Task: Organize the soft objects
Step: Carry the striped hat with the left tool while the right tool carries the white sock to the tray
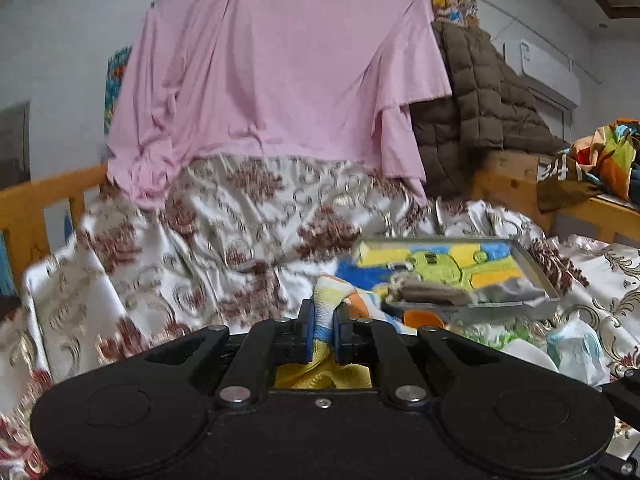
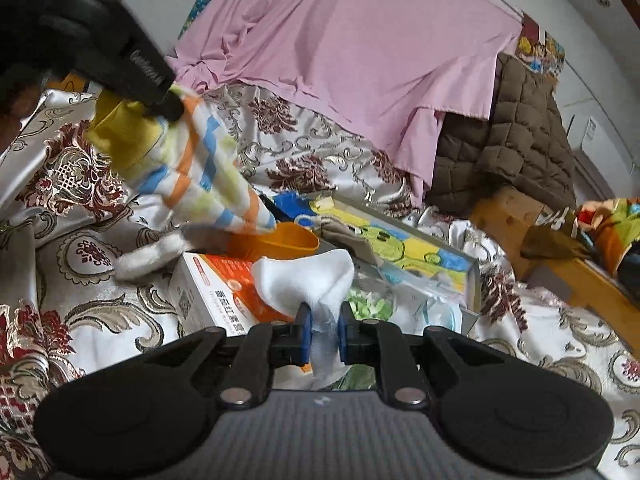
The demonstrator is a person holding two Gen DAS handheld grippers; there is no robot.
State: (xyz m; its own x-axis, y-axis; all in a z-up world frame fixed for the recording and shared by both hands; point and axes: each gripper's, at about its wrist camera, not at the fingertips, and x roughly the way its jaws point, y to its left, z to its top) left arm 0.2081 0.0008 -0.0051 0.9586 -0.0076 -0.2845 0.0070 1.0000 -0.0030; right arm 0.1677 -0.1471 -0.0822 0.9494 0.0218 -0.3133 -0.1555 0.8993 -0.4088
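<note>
The left tongs (image 1: 324, 324) clamp the striped cloth (image 2: 200, 164), raised at ten o'clock; the right tongs (image 2: 325, 330), nearly level, pinch the white sock (image 2: 308, 276) at twelve o'clock.

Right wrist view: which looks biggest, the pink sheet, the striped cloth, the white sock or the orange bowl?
1. pink sheet
2. striped cloth
3. white sock, though nearness to the camera inflates it
4. orange bowl, partly hidden

We cannot read the white box's (image 2: 208, 296) blurred print; the white sock (image 2: 308, 276) hides its right end.
</note>
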